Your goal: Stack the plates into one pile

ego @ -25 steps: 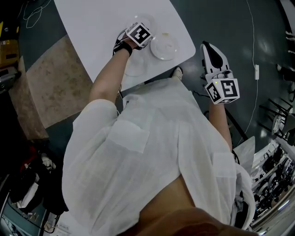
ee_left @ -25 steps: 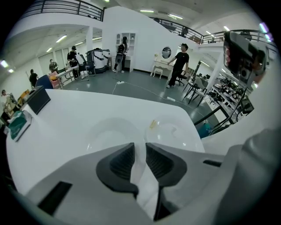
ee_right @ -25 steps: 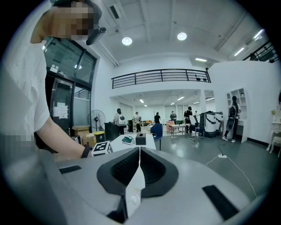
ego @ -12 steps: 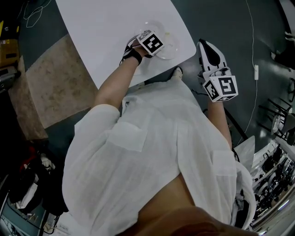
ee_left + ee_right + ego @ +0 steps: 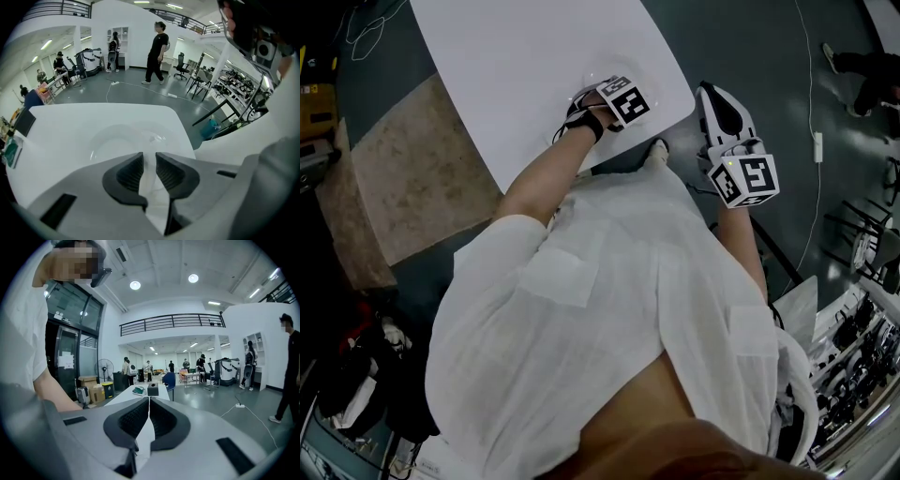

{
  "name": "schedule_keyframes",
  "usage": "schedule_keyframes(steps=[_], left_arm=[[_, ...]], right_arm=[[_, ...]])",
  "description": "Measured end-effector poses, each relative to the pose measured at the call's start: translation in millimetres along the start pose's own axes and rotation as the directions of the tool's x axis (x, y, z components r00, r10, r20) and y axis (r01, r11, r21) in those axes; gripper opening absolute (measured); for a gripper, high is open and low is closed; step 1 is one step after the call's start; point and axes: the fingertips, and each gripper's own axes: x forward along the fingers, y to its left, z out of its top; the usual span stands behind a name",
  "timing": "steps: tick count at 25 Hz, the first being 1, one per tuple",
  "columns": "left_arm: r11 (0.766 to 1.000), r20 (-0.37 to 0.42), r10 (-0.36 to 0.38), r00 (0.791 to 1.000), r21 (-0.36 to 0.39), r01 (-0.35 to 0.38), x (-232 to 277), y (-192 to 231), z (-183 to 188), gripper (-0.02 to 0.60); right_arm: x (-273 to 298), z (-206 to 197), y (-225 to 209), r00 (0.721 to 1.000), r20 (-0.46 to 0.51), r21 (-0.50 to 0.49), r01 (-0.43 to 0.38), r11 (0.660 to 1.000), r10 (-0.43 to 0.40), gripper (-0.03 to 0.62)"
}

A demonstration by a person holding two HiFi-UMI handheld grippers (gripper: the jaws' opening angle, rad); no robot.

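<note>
My left gripper (image 5: 149, 161) keeps its fingers (image 5: 131, 171) narrow, just eased a touch wider, pinching the near rim of a clear round plastic plate (image 5: 124, 138) — it spreads ahead of them over the white counter (image 5: 65, 126). My right gripper (image 5: 149, 406) hangs well apart, off the counter's edge — its fingers (image 5: 133, 420) pressed together, empty.

Loose white shirt (image 5: 609, 319) with chest pocket, black wrist strap (image 5: 585, 119)

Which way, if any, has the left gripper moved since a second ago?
Yes. The left gripper moved right, toward the rounded corner of the white table. Its fingers, just opening slightly, have a clear plastic plate between them.
</note>
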Motion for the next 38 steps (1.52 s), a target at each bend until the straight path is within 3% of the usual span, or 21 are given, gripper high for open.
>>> schedule_keyframes(steps=[8,13,29,38], left_arm=[[0.996,-0.046,0.014,0.999,0.086,-0.010,13.1,-18.6,-0.6,0.095],[0.994,-0.074,-0.017,0.997,0.108,0.025,24.6,-31.9,-2.8,0.098],[0.984,-0.059,-0.177,0.982,0.022,0.179,33.3,-74.8,1.9,0.078],[0.982,0.001,-0.187,0.982,0.003,0.187,20.7,-77.6,1.7,0.098]], right_arm=[[0.8,-2.7,1.2,1.000,-0.008,0.006,0.004,1.000,-0.004,0.028],[2.1,-11.4,-1.4,1.000,-0.029,0.024,0.010,1.000,-0.009,0.028],[-3.9,-11.9,-3.2,0.999,-0.027,0.019,0.018,1.000,-0.017,0.028],[-3.9,-7.6,5.0,1.000,-0.018,0.014,0.006,1.000,-0.006,0.028]])
